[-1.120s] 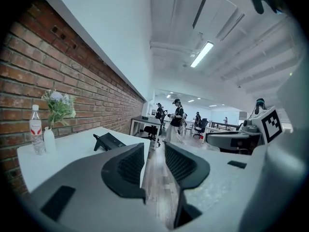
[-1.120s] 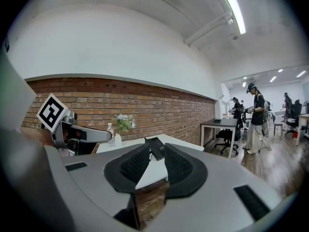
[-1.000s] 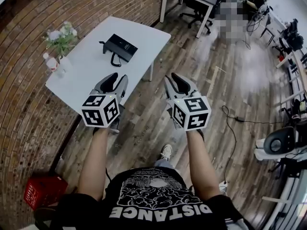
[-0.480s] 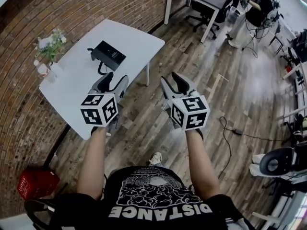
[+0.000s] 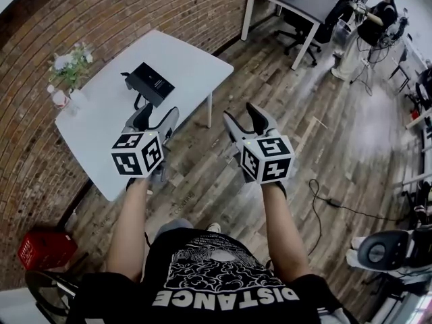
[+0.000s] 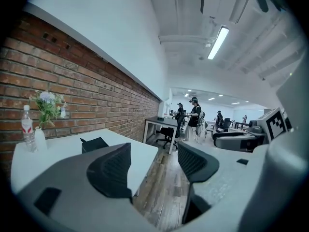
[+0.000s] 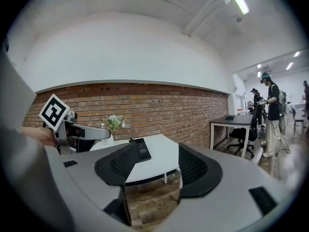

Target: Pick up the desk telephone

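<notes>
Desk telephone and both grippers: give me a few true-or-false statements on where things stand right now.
1. The desk telephone lies on the white table. True.
2. The left gripper is shut on the telephone. False: its jaws have just been opening, nothing is between them, and it is apart from the telephone.
3. The right gripper is empty. True: its jaws have just been opening too, nothing between them.
4. The red crate sits on the table. False: it stands on the floor.
</notes>
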The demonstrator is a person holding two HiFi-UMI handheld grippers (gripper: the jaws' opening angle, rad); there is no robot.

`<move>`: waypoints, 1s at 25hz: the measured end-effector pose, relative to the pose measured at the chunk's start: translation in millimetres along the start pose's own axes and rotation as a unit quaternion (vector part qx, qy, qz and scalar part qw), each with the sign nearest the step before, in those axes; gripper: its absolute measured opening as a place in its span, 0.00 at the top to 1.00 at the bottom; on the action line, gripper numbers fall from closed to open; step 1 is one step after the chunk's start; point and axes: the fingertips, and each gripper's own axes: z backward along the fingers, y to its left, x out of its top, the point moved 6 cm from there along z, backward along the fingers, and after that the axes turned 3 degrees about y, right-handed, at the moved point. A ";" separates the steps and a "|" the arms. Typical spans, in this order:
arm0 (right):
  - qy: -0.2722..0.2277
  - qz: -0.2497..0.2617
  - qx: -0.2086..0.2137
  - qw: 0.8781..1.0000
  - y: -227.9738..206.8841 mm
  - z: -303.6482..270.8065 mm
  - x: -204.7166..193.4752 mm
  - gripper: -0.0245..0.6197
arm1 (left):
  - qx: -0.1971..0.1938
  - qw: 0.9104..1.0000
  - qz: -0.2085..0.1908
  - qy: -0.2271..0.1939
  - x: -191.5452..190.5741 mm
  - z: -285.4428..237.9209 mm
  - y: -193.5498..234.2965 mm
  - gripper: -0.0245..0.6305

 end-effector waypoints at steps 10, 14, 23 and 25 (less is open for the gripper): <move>0.013 0.004 0.025 1.000 -27.9 -47.9 2.1 0.56 | 0.024 1.000 0.017 0.002 1.4 -40.9 20.8 0.53; 0.020 0.009 0.037 0.999 -35.9 -82.8 5.5 0.55 | 0.034 0.999 0.024 0.003 4.3 -64.0 43.3 0.53; 0.040 0.029 0.077 0.996 -39.5 -180.0 35.1 0.55 | 0.068 0.996 0.053 0.003 25.4 -108.3 113.0 0.53; 0.045 0.033 0.088 0.995 -36.5 -203.2 41.4 0.55 | 0.076 0.995 0.060 0.002 30.4 -114.7 130.4 0.53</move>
